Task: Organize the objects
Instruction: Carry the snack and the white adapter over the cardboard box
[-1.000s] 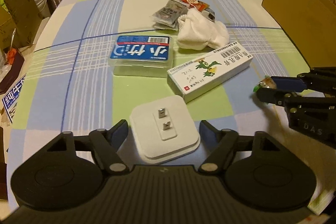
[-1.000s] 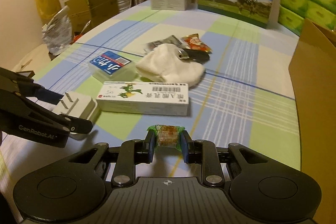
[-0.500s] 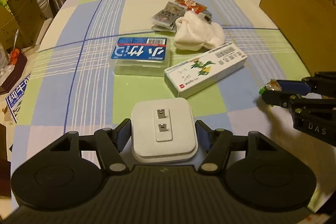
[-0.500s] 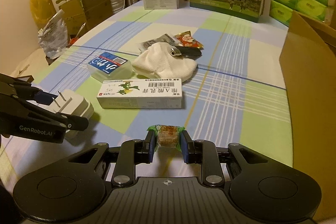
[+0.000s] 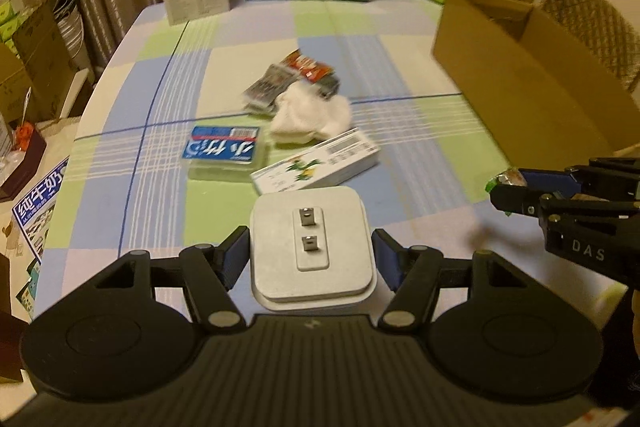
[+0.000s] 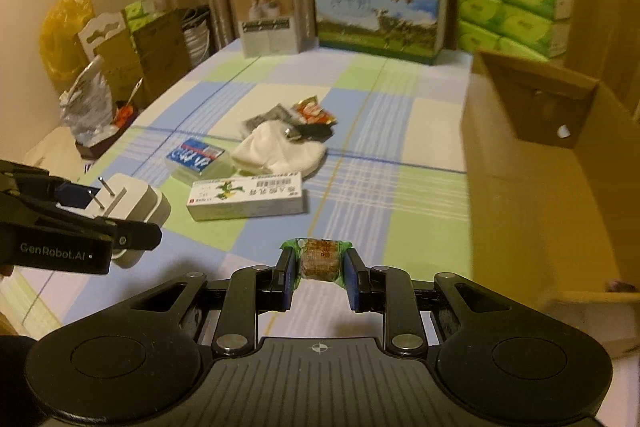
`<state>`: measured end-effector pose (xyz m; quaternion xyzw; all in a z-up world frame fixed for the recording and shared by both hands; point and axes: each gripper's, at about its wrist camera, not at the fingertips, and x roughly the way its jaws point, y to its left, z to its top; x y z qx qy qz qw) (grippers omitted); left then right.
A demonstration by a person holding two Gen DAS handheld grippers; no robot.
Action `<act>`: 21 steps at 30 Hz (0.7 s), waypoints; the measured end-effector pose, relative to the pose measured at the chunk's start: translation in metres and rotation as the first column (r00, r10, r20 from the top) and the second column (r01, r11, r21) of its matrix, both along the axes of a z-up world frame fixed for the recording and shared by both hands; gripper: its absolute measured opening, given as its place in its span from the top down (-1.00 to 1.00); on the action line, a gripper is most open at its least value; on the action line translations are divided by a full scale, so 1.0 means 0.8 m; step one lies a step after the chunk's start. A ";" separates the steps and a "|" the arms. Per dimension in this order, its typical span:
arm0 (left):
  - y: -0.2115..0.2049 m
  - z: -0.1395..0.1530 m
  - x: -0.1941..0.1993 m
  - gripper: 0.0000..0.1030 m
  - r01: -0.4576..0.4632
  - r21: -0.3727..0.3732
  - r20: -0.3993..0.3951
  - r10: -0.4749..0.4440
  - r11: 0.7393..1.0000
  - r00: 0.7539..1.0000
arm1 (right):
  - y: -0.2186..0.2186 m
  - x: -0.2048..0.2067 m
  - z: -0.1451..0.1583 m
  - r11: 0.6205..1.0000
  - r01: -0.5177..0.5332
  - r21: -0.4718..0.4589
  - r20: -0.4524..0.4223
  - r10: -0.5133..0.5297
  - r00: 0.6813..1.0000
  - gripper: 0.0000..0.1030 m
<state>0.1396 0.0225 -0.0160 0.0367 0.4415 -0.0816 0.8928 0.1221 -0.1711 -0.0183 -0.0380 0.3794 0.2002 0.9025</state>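
L gripper (image 5: 310, 253) clamps white plug adapter (image 5: 311, 247) (prongs up); R gripper (image 6: 319, 269) pinches wrapped candy (image 6: 319, 259).

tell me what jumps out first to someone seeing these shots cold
Each gripper is loaded: the left gripper clamps a white square plug adapter with its prongs facing forward, and the right gripper pinches a small green-wrapped snack. To the right stands a big open brown cardboard box.

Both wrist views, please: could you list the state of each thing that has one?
Left gripper: shut on the white plug adapter, lifted.
Right gripper: shut on the wrapped candy.
Cardboard box: open.
Medicine box: lying flat, closed.
White cloth: crumpled.
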 end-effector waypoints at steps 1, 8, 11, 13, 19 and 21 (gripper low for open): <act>-0.004 0.005 -0.004 -0.19 0.006 -0.003 0.005 -0.006 1.000 1.000 | -0.004 -0.004 0.005 1.000 0.006 0.000 0.006 -0.006 1.000 0.56; -0.034 0.034 -0.027 -0.19 0.048 -0.016 0.032 -0.048 0.999 0.998 | -0.036 -0.027 0.038 0.999 0.047 0.010 0.043 -0.047 0.998 0.56; -0.049 0.045 -0.034 -0.19 0.072 -0.018 0.043 -0.071 0.997 0.997 | -0.048 -0.036 0.049 0.998 0.060 0.018 0.055 -0.060 0.997 0.56; -0.059 0.051 -0.037 -0.19 0.087 -0.016 0.049 -0.086 0.996 0.995 | -0.057 -0.040 0.054 0.997 0.071 0.021 0.061 -0.072 0.996 0.56; -0.095 0.067 -0.038 -0.19 0.142 -0.011 0.067 -0.141 0.990 0.988 | -0.091 -0.048 0.067 0.993 0.118 0.028 0.077 -0.120 0.990 0.56; -0.110 0.072 -0.037 -0.19 0.167 -0.008 0.070 -0.167 0.986 0.984 | -0.108 -0.047 0.074 0.989 0.143 0.040 0.077 -0.145 0.986 0.56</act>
